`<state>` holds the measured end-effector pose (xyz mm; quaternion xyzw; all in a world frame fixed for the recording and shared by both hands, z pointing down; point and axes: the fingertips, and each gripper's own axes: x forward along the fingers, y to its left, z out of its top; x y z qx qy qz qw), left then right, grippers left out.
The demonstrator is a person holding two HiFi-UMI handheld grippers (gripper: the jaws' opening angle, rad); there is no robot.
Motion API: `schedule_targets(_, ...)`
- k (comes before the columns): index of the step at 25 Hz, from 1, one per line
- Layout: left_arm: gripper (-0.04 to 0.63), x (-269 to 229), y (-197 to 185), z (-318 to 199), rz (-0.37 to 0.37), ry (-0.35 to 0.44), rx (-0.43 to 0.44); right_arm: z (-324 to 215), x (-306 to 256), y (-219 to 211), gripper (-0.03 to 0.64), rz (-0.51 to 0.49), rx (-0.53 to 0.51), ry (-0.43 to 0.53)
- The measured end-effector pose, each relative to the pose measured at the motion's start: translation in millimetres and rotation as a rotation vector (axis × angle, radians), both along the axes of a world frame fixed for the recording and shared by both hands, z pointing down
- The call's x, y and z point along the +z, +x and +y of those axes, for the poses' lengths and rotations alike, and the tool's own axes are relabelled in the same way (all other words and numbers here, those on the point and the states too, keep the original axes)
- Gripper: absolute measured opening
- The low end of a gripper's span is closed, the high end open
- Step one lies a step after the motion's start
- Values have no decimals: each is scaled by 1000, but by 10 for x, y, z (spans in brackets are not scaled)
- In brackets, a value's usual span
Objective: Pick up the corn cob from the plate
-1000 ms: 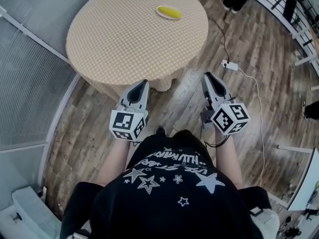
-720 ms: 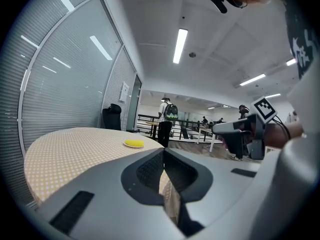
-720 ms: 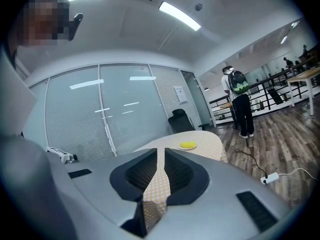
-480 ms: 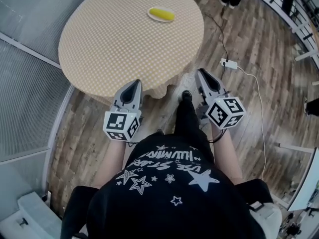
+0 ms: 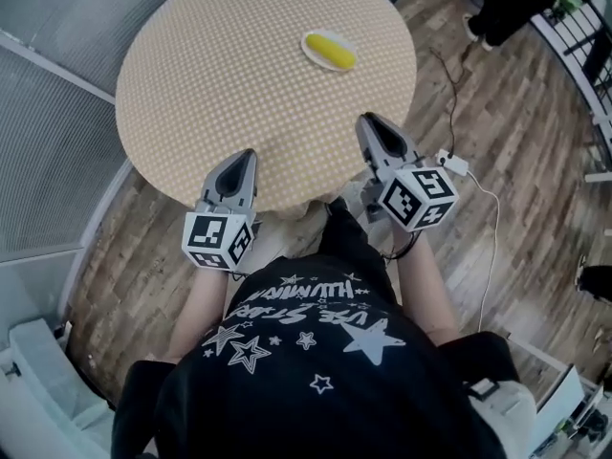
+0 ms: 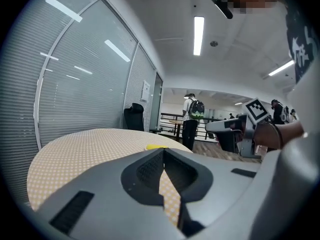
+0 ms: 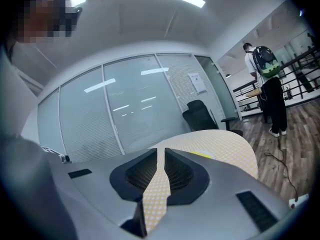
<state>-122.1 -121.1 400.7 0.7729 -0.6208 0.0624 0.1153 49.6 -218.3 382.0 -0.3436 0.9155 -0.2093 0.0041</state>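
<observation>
A yellow corn cob (image 5: 331,50) lies on a small white plate (image 5: 315,38) toward the far right of the round table (image 5: 220,75), which has a yellow checked cloth. My left gripper (image 5: 243,157) is shut and empty, its tips just over the table's near edge. The right gripper (image 5: 367,120) is also shut and empty, over the near right edge, a short way from the plate. In the left gripper view the corn (image 6: 159,146) shows as a yellow sliver beyond the closed jaws (image 6: 163,152). The right gripper view shows the corn (image 7: 204,154) ahead to the right of the jaws (image 7: 160,152).
A glass wall with blinds (image 5: 57,113) runs along the left. A power strip with cable (image 5: 453,164) lies on the wooden floor at right. A black office chair (image 7: 202,115) stands behind the table. A person with a backpack (image 6: 191,119) stands by railings farther off.
The person has stepped up to the table. Both grippers moved forward from over the floor to the table's near edge, and the plate now lies closer to the right gripper.
</observation>
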Motion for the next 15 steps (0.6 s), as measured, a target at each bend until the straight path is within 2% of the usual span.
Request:
schedule_targets(7, 6, 51, 76, -560, 30, -37, -75, -724, 67, -12, 57, 48, -74, -9)
schedule_targets(9, 6, 78, 155, -698, 7, -55, -70, -867, 162, -15, 57, 85, -117, -18)
schedule_targets(11, 6, 107, 228, -851, -15, -69, -83, -1010, 281, 21, 57, 112, -156, -45)
schedule_targets(15, 6, 129, 318, -1164, 18, -75, -162, -1334, 463, 115, 58, 104, -173, -105)
